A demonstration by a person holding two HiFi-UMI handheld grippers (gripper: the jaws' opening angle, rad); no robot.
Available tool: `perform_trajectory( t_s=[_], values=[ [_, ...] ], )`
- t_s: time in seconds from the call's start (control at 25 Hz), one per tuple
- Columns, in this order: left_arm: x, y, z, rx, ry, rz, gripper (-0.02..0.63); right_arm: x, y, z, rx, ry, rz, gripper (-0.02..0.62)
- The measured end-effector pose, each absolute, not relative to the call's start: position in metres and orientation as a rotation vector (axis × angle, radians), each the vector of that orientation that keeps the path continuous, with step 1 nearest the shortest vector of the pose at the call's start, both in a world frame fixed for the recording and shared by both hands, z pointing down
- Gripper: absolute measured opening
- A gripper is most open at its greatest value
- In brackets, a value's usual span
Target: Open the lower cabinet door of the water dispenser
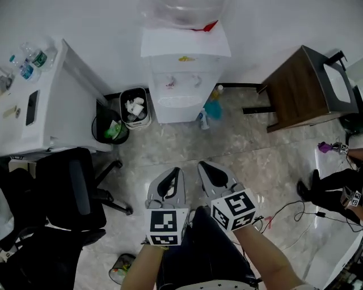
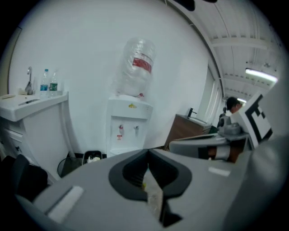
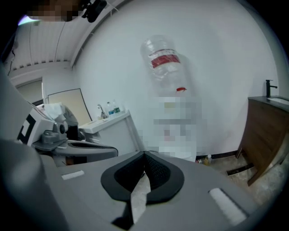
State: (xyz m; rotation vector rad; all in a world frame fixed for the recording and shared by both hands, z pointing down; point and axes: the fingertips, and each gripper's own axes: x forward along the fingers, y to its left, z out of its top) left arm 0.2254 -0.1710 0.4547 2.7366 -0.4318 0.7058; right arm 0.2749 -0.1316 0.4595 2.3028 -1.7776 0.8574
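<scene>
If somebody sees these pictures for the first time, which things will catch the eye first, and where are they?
The white water dispenser against the far wall stands out first, with a big clear bottle on top. Low in the head view, the left gripper and the right gripper are side by side, both shut and empty, pointing toward it. A brown wooden cabinet stands at its right, a small bin at its left.
</scene>
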Motion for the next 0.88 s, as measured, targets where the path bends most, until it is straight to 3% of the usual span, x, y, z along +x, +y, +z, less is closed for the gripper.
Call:
perform_trajectory(
  t_s=[0.32, 0.4, 0.6, 0.72, 0.88],
  values=[
    [0.314, -0.222, 0.637, 2.662, -0.434, 0.931, 0.006, 0.404, -0.173, 0.662, 2.380, -1.506, 1.110, -0.002],
    [0.328, -0.230, 0.679, 2.594, -0.437, 0.966, 0.006, 0.434, -0.180, 0.712, 2.310, -1.468, 1.074, 0.043],
    [0.354, -0.248, 0.758, 2.506, -0.433, 0.998, 0.006, 0.493, -0.207, 0.808, 2.124, -1.492, 1.036, 0.228],
    [0.369, -0.264, 0.791, 2.481, -0.468, 0.973, 0.006, 0.522, -0.229, 0.846, 2.078, -1.555, 1.028, 0.284],
    [0.381, -0.270, 0.820, 2.482, -0.454, 0.975, 0.006, 0.552, -0.255, 0.876, 2.018, -1.576, 0.929, 0.302]
  ],
)
